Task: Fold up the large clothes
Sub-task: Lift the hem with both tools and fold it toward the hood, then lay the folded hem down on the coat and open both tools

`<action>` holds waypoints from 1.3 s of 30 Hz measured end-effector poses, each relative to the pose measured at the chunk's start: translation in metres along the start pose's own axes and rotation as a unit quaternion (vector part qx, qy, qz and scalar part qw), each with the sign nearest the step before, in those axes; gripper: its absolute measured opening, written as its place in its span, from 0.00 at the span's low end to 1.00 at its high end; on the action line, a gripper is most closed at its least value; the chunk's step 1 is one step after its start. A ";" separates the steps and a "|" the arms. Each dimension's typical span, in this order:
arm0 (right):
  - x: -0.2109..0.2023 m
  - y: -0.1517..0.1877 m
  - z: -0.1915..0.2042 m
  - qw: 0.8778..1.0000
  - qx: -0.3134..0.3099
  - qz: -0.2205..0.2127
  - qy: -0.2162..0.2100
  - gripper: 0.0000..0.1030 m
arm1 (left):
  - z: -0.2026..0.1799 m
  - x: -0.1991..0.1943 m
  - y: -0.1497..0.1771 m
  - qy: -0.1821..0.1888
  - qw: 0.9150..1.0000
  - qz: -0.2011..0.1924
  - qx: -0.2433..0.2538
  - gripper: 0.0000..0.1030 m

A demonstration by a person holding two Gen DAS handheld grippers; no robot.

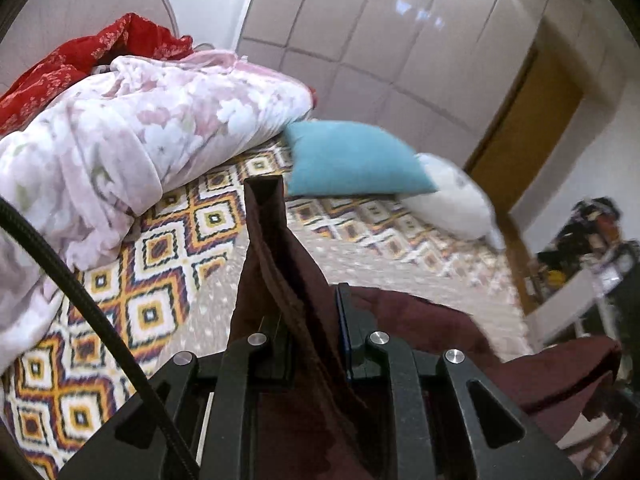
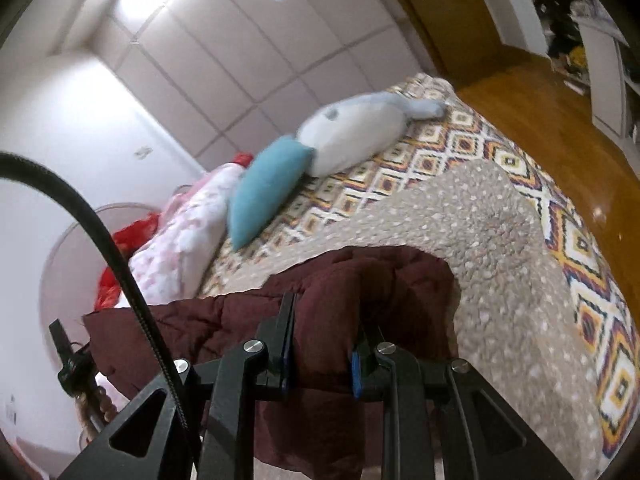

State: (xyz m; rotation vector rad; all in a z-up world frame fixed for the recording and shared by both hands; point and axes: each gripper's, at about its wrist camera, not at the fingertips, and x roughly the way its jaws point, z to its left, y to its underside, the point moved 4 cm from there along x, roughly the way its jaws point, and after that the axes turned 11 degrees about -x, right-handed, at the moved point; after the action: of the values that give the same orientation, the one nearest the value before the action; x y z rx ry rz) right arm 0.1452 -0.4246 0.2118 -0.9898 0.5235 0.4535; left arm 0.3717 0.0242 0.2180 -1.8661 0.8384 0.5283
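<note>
We find a bedroom in a private home. A bed (image 2: pixel 500 216) takes up most of the room, under a diamond-patterned cover (image 1: pixel 160 248) and a speckled grey-brown blanket (image 2: pixel 480 240). On it lie a floral pink quilt (image 1: pixel 120 140), red fabric (image 1: pixel 100 46), a teal cushion (image 1: pixel 352 160) and a white plush toy (image 2: pixel 352 136). Glossy panelled wardrobe doors (image 1: pixel 400 40) line the far wall. We note a wooden floor (image 2: pixel 540 108) and cluttered shelving (image 2: pixel 560 8) beyond.

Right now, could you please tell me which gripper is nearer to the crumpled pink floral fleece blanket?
Left. The left gripper, clamping the maroon quilted jacket, has the pink floral blanket close beside it; from the right gripper, on the same jacket, it lies far across the bed.
</note>
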 end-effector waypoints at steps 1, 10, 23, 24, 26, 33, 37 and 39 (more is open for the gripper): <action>0.020 -0.004 -0.011 1.000 0.004 0.006 0.009 0.23 | -0.003 0.026 -0.002 -0.013 1.000 0.005 0.008 0.16; 0.150 -0.004 -0.082 0.996 0.041 0.062 0.047 0.25 | -0.003 0.156 0.006 -0.068 0.997 0.025 0.026 0.24; 0.189 -0.012 -0.114 0.993 0.112 0.019 0.039 0.69 | 0.012 0.166 -0.013 -0.005 0.999 0.020 -0.026 0.74; 0.184 -0.016 -0.113 0.993 0.107 0.009 0.054 0.72 | 0.012 0.164 -0.016 -0.003 0.999 0.019 -0.028 0.74; 0.170 -0.025 -0.109 0.993 0.095 -0.009 0.071 0.73 | 0.012 0.154 -0.022 0.003 0.999 0.012 -0.035 0.74; 0.138 -0.029 -0.058 0.996 0.022 -0.012 0.084 0.73 | 0.008 0.116 -0.025 -0.038 0.999 -0.008 -0.014 0.74; 0.147 -0.011 -0.003 0.997 -0.040 0.024 0.058 0.60 | -0.001 0.099 0.004 -0.056 0.998 0.002 0.034 0.74; 0.162 0.005 0.037 0.993 -0.093 0.059 0.032 0.45 | -0.003 0.095 0.024 -0.066 0.996 0.011 0.060 0.74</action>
State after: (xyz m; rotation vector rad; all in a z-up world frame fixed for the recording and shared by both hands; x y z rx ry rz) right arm 0.2776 -0.3705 0.1267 -1.1589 0.6077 0.5854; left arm 0.4165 -0.0156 0.1407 -1.6952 0.7860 0.5948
